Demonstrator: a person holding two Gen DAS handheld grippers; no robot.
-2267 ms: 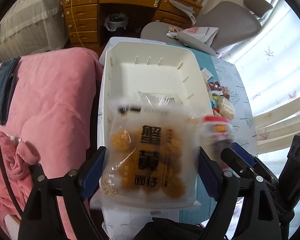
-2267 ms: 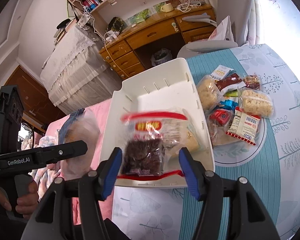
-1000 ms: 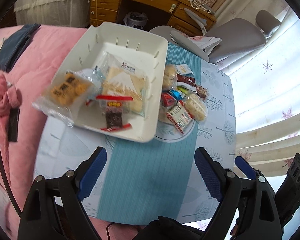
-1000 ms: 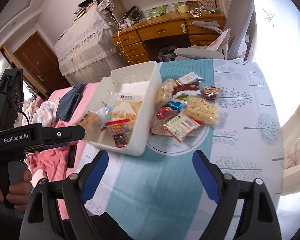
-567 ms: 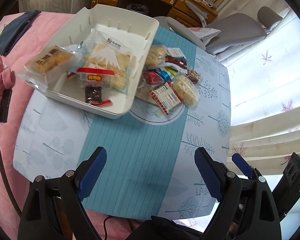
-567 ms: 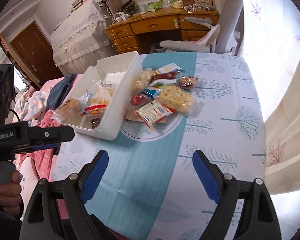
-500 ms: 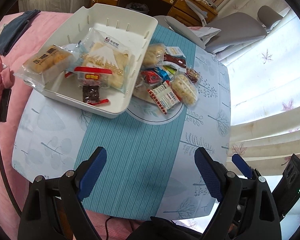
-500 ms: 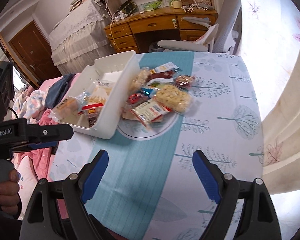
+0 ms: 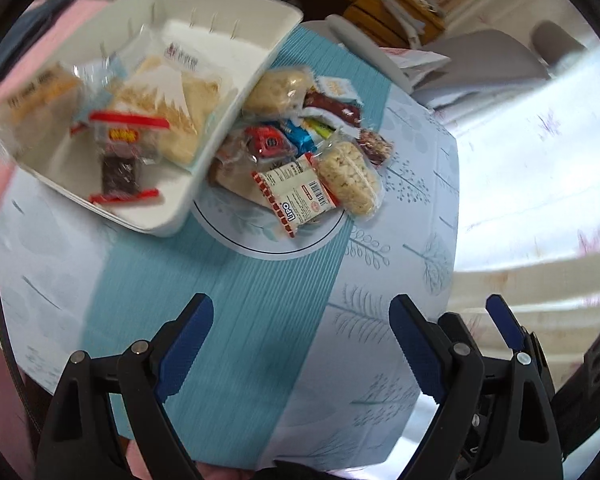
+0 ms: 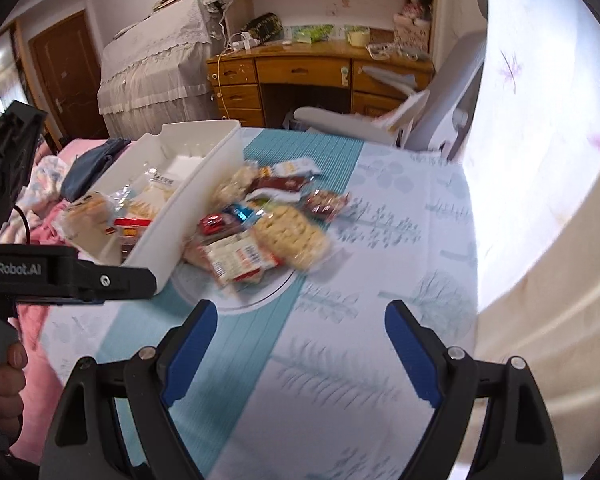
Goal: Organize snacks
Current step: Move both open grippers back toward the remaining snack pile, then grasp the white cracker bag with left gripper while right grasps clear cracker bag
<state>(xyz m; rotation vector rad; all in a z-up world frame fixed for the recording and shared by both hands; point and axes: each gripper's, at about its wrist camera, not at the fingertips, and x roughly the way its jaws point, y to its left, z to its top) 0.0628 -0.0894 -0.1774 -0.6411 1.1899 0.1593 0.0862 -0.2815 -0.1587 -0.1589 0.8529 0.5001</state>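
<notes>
Both my grippers dropped closer to the table, left (image 9: 300, 344) and right (image 10: 296, 344), fingers wide open, empty. Loose snack packets (image 9: 312, 160) sit mid-table, touching the white plastic bin (image 9: 236, 120) near its left edge.

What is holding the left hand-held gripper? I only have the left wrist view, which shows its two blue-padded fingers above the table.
Observer: The right wrist view shows a hand wrapped around the grey handle of the left hand-held gripper, at the picture's left edge.
Operator: Any marking on its body?
Observer: Yes, the black side reads GenRobot.AI.
Operator: Is the other gripper carrying a snack?
Observer: No. The right hand-held gripper is open, with only the tablecloth showing between its fingers.
</notes>
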